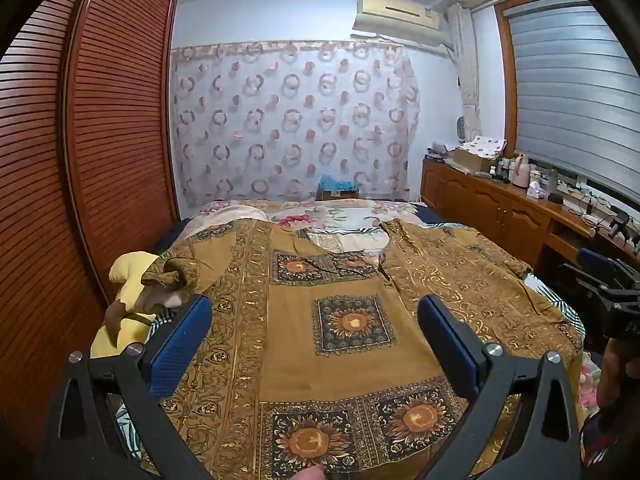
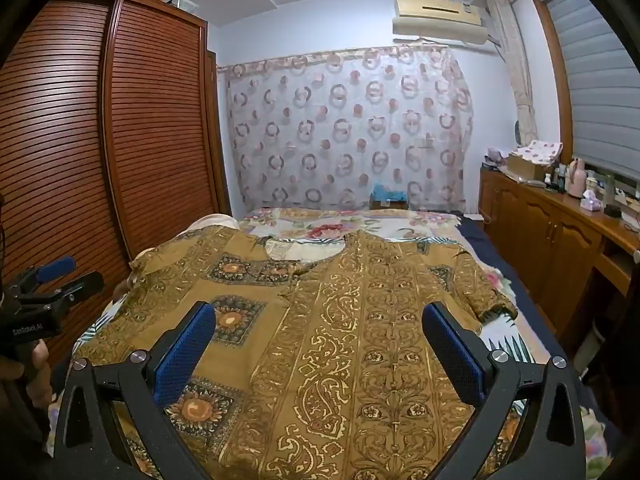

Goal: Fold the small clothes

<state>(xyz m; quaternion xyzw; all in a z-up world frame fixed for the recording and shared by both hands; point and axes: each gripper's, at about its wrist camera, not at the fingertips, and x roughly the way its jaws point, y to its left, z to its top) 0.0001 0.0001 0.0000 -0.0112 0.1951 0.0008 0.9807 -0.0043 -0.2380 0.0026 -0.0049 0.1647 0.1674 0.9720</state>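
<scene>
A mustard-brown patterned shirt [image 1: 344, 288] with sunflower squares and gold scrollwork lies spread flat on the bed, neckline far from me, hem near me; it also shows in the right wrist view [image 2: 352, 320]. Its left sleeve [image 1: 172, 272] is bunched up; its right sleeve [image 2: 480, 288] lies out flat. My left gripper [image 1: 314, 312] is open and empty above the shirt's lower left half. My right gripper [image 2: 320, 320] is open and empty above the lower right half. Each gripper shows at the edge of the other's view: right [image 1: 608, 276], left [image 2: 52, 276].
The bed [image 2: 352, 224] carries a floral cover. A yellow plush toy [image 1: 128, 300] lies at its left edge by the louvred wardrobe [image 1: 80, 160]. A wooden cabinet [image 2: 552, 232] with bottles and boxes runs along the right. A patterned curtain [image 1: 292, 124] hangs behind.
</scene>
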